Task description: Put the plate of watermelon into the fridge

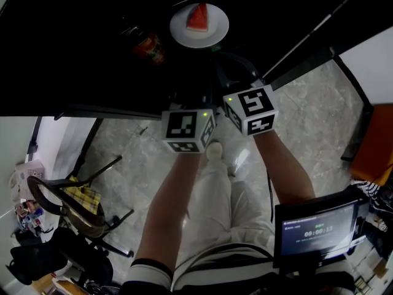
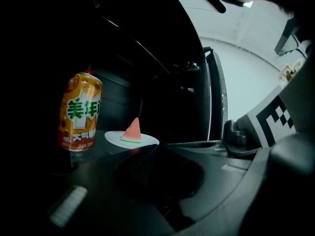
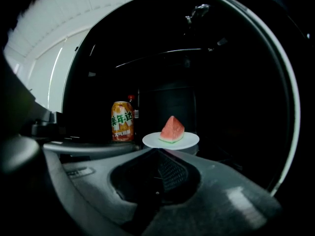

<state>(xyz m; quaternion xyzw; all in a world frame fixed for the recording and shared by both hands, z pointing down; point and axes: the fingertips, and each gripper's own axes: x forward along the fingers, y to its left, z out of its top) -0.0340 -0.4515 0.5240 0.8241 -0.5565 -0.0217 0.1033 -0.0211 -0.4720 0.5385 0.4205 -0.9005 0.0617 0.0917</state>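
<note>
A white plate (image 1: 216, 34) with a red watermelon wedge (image 1: 198, 17) sits on a black surface, and an orange drink can (image 1: 149, 47) stands just left of it. Both grippers hover side by side at the near edge of that surface, short of the plate. In the left gripper view the left gripper (image 2: 150, 148) is shut and empty, with the plate (image 2: 147, 141), the wedge (image 2: 132, 131) and the can (image 2: 80, 113) beyond its tips. The right gripper (image 3: 158, 151) also looks shut and empty, and the plate (image 3: 191, 140) and wedge (image 3: 172, 129) lie straight ahead of it.
Behind the can (image 3: 122, 121) stands a dark bottle (image 3: 130, 100). The space around the plate is very dark. A chair with a bag (image 1: 73, 209) stands on the marble floor at lower left. A small screen (image 1: 316, 229) is at lower right, with an orange object (image 1: 374, 146) at the right edge.
</note>
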